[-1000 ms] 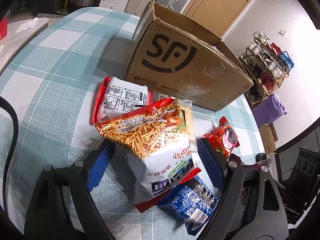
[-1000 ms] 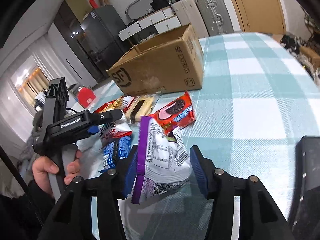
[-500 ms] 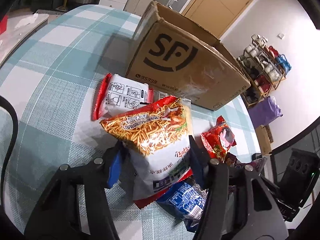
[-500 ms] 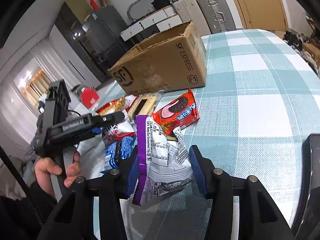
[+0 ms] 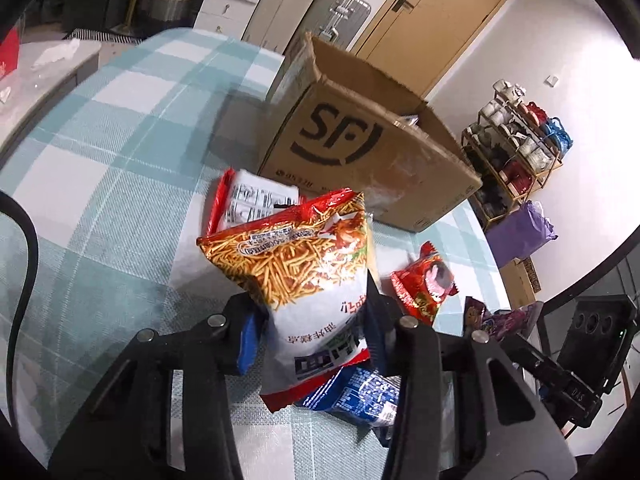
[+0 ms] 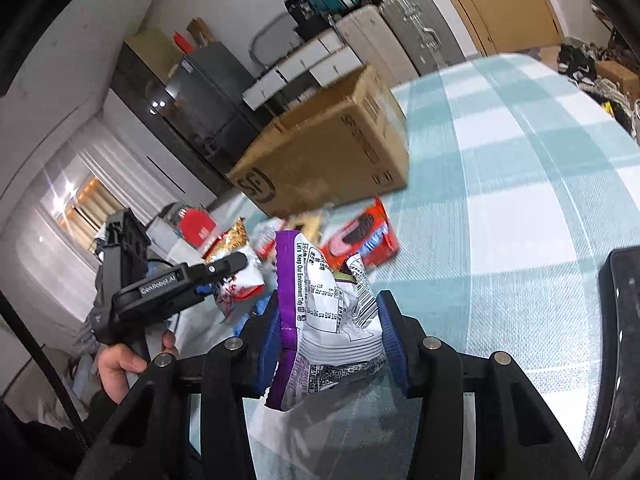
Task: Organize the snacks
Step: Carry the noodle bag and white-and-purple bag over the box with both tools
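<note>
My left gripper (image 5: 312, 332) is shut on a white and orange bag of fried noodle sticks (image 5: 304, 276) and holds it above the table. My right gripper (image 6: 328, 340) is shut on a purple and white snack bag (image 6: 328, 312), lifted off the cloth. The open SF cardboard box (image 5: 372, 156) stands behind the snacks; it also shows in the right wrist view (image 6: 332, 160). A red and white packet (image 5: 256, 200), a red snack packet (image 5: 424, 280) and a blue packet (image 5: 356, 396) lie on the table. A red cookie pack (image 6: 360, 236) lies near the box.
The table has a teal and white checked cloth (image 5: 104, 168). A black device (image 6: 624, 340) sits at the right edge. A shoe rack (image 5: 520, 148) and a purple bag (image 5: 520, 232) stand beyond the table. Suitcases (image 6: 412, 28) and drawers line the far wall.
My left gripper closed on the noodle stick bag and raised it. My right gripper lifted the purple bag and swung, blurring the view.
</note>
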Demonstrator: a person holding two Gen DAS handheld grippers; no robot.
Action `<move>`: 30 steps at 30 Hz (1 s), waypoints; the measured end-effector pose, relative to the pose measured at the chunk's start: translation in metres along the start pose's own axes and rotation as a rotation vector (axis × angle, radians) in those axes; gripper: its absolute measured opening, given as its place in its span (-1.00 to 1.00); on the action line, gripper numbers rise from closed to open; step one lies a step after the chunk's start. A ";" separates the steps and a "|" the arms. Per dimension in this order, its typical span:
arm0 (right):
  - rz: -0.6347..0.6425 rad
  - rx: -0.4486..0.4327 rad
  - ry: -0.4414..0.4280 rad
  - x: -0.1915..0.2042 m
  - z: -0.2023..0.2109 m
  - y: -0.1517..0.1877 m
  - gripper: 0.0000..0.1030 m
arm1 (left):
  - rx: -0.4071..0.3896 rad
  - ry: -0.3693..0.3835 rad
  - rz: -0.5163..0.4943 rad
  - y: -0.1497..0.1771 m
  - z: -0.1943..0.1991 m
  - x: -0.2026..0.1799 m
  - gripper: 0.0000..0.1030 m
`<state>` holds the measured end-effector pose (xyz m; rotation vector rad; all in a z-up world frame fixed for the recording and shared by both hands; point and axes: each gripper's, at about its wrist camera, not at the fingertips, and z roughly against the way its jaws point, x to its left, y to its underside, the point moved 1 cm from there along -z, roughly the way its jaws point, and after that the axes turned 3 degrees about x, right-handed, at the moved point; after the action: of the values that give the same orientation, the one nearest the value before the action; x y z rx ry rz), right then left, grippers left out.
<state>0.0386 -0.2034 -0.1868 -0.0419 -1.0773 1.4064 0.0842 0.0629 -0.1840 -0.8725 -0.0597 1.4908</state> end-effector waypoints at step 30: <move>0.172 -0.205 -0.147 0.088 0.067 -0.112 -0.12 | -0.094 0.074 -0.211 -0.070 0.111 -0.073 -0.24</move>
<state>0.0652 -0.1983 -0.0316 -0.1865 -1.3641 1.4646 0.0727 0.0620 -0.0340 -0.9660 -0.1629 1.2660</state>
